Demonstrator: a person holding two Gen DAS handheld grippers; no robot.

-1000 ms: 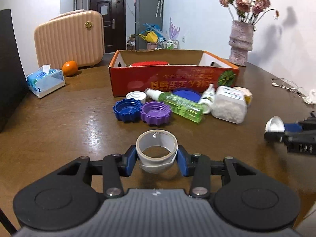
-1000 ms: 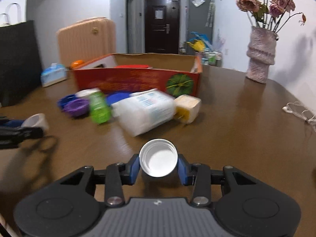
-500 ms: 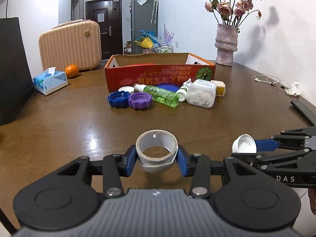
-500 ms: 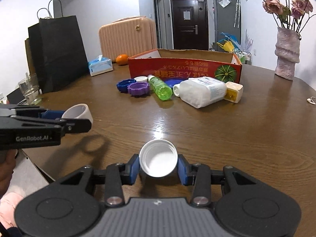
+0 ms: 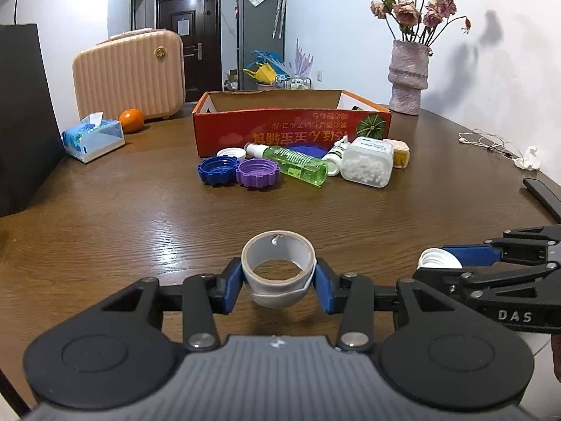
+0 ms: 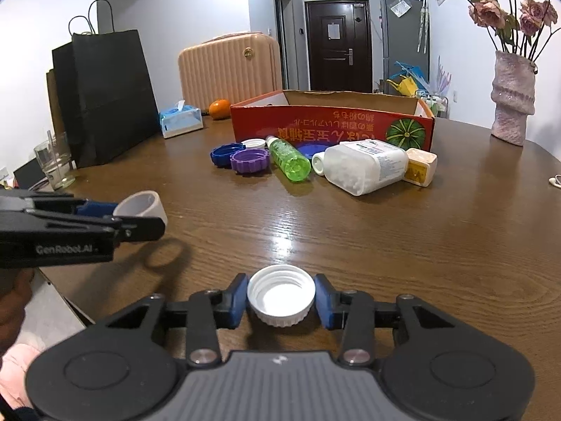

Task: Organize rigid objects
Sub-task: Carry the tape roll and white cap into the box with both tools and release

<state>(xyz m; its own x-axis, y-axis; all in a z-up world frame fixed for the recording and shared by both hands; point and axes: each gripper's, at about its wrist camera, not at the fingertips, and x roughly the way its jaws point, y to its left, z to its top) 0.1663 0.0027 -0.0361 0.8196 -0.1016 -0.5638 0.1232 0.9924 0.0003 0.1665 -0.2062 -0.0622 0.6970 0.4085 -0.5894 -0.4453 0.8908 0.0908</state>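
Observation:
My left gripper [image 5: 278, 280] is shut on a grey tape roll [image 5: 278, 267], held above the near part of the wooden table [image 5: 140, 217]. My right gripper [image 6: 281, 300] is shut on a white screw cap [image 6: 281, 298]; it also shows in the left wrist view [image 5: 440, 261]. The tape roll shows in the right wrist view [image 6: 142, 207]. Far ahead stands an open red cardboard box [image 5: 291, 128]. In front of it lie a blue lid [image 5: 217, 170], a purple lid [image 5: 257, 174], a green bottle [image 5: 294, 163], a white pill jar [image 5: 366, 166] and a small yellow box [image 5: 399, 152].
A tissue box [image 5: 93, 137], an orange [image 5: 131, 120] and a pink suitcase [image 5: 129, 73] are at the back left. A black paper bag [image 6: 105, 94] and a glass [image 6: 56, 165] stand left. A vase of dried roses [image 5: 408, 77] and earphone cable [image 5: 487, 140] are right.
Both grippers have drawn back from the box toward the table's near edge, each still holding its object. The pile by the box looks smaller and farther.

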